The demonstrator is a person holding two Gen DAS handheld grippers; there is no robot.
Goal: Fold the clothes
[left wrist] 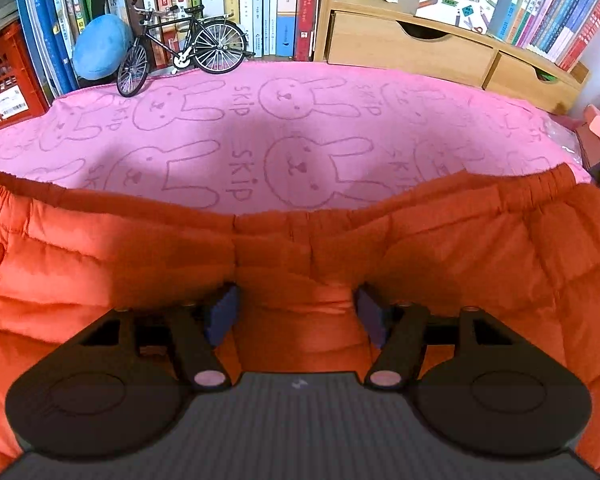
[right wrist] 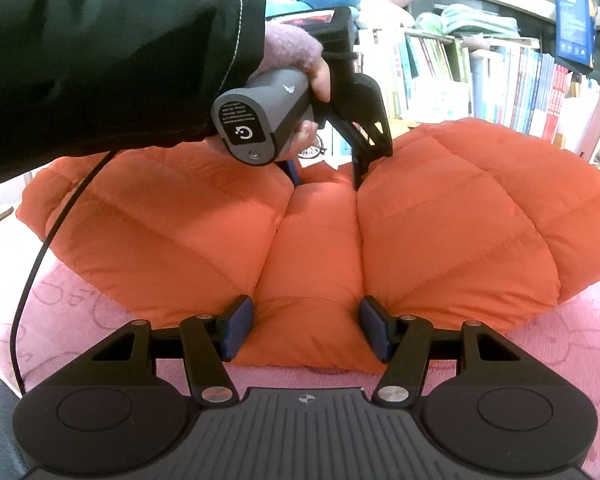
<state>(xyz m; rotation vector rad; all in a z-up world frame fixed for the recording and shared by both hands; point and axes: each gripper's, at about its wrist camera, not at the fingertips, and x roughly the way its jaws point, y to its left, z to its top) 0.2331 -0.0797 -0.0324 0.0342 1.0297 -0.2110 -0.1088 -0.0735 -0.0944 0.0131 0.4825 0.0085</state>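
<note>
The left hand-held gripper (left wrist: 296, 312) is clamped on a bunched fold of the orange padded trousers (left wrist: 100, 264) near the elastic waistband, fingers pressing in from both sides. The trousers lie on a pink rabbit-print towel (left wrist: 228, 128) covering the worktop. The right hand-held gripper (right wrist: 306, 328) pinches the opposite edge likewise.

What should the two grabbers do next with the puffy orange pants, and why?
Probably lift together and fold. Both the left gripper and the right gripper already pinch bunched folds at opposite edges of the orange pants, which lie on the pink towel.
</note>
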